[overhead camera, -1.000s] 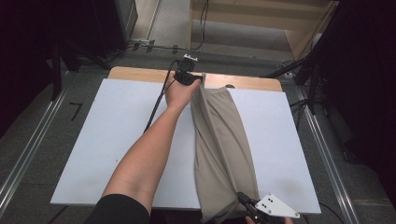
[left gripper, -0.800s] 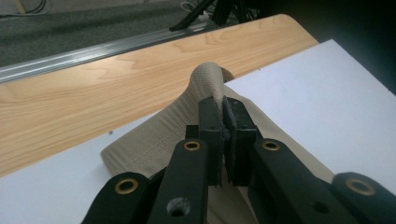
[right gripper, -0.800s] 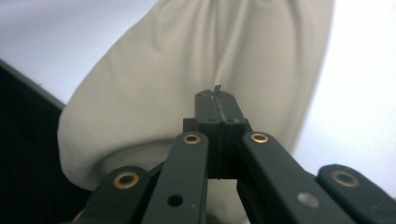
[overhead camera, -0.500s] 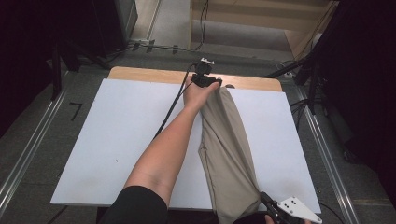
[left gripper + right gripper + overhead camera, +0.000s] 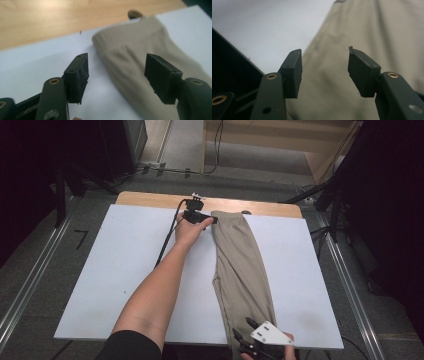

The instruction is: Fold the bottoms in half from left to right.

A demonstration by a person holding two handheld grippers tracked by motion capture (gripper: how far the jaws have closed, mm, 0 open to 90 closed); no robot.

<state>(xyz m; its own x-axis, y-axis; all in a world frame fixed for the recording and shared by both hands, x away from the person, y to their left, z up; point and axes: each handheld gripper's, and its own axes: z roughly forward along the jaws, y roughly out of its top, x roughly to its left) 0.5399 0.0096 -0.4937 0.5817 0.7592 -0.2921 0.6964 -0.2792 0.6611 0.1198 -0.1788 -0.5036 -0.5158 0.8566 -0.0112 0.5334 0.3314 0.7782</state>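
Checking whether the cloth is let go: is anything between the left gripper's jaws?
Nothing is gripped: the left gripper has just opened, with bare white board and the beige trousers' edge beneath, per its own view.

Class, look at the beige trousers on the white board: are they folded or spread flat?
Folded lengthwise. The trousers lie as one narrow strip on the white board, one leg stacked on the other, stretched from far edge to near edge.

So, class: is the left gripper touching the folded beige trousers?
Apart. In the left gripper view, the left gripper has just opened; white board shows between its pads and the folded beige trousers.
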